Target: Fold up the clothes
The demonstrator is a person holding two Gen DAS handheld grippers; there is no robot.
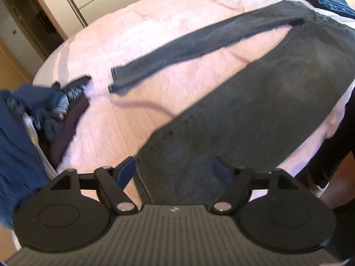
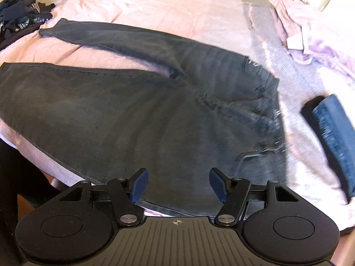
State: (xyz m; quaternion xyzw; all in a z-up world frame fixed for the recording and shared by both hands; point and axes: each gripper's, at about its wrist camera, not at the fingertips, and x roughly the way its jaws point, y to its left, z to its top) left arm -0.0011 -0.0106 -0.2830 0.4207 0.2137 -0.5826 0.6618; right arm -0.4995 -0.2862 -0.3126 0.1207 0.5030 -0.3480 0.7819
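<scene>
Pink bedspread under all. Dark grey jeans flat at centre, legs splayed. Unsorted pile beyond hems; folded blue jeans beyond waistband. Left gripper spread, empty, over near hem. Right gripper spread, empty, near waist. Advice: pinch seam edges, lay leg over leg.
</scene>
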